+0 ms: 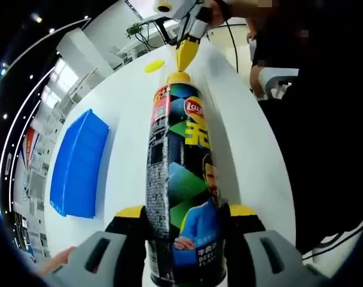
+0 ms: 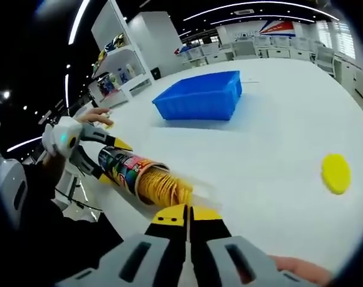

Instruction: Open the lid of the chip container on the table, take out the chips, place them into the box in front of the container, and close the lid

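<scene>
The chip can point(image 1: 181, 167) lies on its side between my left gripper's point(image 1: 184, 210) yellow-tipped jaws, which are shut on its lower body. Its mouth is uncovered. In the right gripper view the can point(image 2: 118, 164) points toward me, and a stack of yellow chips point(image 2: 163, 185) sticks partly out of it in a clear tray point(image 2: 199, 191). My right gripper point(image 2: 187, 209) is at the tray's end with its jaws pressed together on it. From the left gripper view the right gripper point(image 1: 184, 57) meets the can's mouth. The yellow lid point(image 2: 335, 173) lies loose on the table point(image 2: 277, 137).
A blue box point(image 2: 199, 98) stands on the white table beyond the can, also the blue box point(image 1: 79, 161) left of the can. The lid point(image 1: 154, 66) rests past the can's mouth. A person in dark clothes point(image 1: 325, 119) stands at the table's edge point(image 1: 271, 179). Shelves and desks line the room behind.
</scene>
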The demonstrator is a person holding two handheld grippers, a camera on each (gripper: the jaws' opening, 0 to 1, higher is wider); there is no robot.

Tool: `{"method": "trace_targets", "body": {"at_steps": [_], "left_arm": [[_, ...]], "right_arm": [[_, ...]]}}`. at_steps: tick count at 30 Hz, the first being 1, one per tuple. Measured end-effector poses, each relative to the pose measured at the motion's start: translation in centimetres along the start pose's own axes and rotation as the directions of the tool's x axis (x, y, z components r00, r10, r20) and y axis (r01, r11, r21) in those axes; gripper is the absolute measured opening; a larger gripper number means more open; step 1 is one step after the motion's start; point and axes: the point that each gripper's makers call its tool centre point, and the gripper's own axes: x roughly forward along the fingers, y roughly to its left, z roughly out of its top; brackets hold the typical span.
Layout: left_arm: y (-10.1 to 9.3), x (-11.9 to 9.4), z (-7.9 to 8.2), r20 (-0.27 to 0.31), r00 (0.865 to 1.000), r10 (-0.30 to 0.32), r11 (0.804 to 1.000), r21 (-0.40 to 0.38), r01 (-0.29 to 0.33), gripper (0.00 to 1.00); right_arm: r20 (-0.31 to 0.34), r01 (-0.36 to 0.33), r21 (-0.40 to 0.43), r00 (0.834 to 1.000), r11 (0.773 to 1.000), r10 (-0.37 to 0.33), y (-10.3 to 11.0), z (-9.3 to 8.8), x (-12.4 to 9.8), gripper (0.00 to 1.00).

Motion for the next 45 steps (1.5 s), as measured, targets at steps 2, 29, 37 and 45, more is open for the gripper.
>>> {"method": "trace_targets", "body": {"at_steps": [2, 29, 37, 45], "left_arm": [[0.0, 0.0, 0.0, 0.001, 1.000, 0.001, 1.000, 0.000, -0.001, 0.51], [-0.1, 0.1, 0.1, 0.004, 1.000, -0.001, 1.000, 0.000, 0.001, 0.52], [-0.1, 0.1, 0.1, 0.006, 1.000, 0.003, 1.000, 0.004, -0.003, 0.52], [-0.1, 0.1, 0.1, 0.004, 1.000, -0.002, 1.000, 0.001, 0.002, 0.52]], "right_arm": [[0.001, 0.001, -0.001, 1.000, 1.000, -0.001, 0.1, 0.1, -0.1, 0.00], [0.012, 0.055, -0.076, 0.998, 0.996, -0.054, 0.7, 1.7, -2.7, 0.00], [0.029, 0.110, -0.163, 0.994, 0.981, -0.107, 0.9, 2.1, -3.0, 0.00], [0.059, 0.128, -0.175, 0.991, 0.976, -0.119, 1.0, 3.3, -4.5, 0.00]]}}
